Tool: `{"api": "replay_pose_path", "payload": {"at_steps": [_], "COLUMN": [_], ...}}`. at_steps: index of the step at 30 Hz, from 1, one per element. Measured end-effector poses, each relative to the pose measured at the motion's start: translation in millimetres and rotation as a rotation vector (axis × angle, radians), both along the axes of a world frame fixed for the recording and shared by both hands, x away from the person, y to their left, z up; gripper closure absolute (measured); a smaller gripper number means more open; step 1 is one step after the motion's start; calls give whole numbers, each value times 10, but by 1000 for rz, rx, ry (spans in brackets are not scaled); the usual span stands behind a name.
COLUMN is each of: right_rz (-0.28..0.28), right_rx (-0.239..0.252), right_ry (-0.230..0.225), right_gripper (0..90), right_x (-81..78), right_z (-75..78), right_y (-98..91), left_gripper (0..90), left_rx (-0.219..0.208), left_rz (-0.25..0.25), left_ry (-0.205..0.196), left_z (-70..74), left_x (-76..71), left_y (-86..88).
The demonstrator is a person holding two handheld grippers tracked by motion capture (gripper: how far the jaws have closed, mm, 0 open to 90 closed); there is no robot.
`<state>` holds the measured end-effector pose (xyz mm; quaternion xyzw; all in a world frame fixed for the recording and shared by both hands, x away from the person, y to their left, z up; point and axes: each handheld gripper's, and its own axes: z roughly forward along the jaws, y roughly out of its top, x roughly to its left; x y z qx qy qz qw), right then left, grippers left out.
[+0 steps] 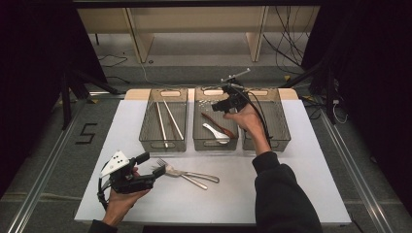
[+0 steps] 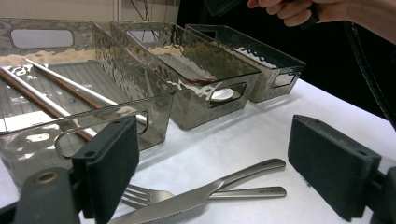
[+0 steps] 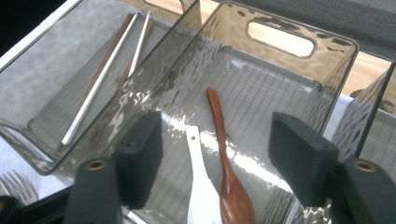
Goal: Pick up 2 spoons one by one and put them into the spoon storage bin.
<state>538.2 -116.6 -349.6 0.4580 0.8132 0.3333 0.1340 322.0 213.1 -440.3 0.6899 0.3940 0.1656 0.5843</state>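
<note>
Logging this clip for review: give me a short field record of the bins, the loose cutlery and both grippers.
left bin: chopsticks
middle bin: wooden spoon, white spoon
right bin: contents unclear
on table: fork and knife, crossed
left gripper: open, low by the fork and knife
right gripper: open above the middle bin, nothing between the jaws

High view sat above the near edge, facing forward and down over the whole table [image 1: 301, 160]. Left gripper view looked low across it, close. Right gripper view looked steeply down, close. All shared the middle bin [image 1: 215, 141] [image 2: 187, 70] [image 3: 280, 42].
</note>
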Motion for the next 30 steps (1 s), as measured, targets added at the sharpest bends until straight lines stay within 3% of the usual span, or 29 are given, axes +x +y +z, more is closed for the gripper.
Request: {"api": "replay_pose_path", "payload": {"at_steps": [14,30], "right_rz": [71,203], "right_rx": [52,45], "right_ry": [-22,-49], "right_gripper": [264,237], "right_x": [-292,-723], "right_z": [32,41], "right_y": [-43,7], "left_gripper": [162,162], "left_rx": [-3,0], "left_rz": [2,2], "left_ry": [0,-1], "left_z": [0,-1], "left_x": [-1,-1], "left_y": [-3,-4]}}
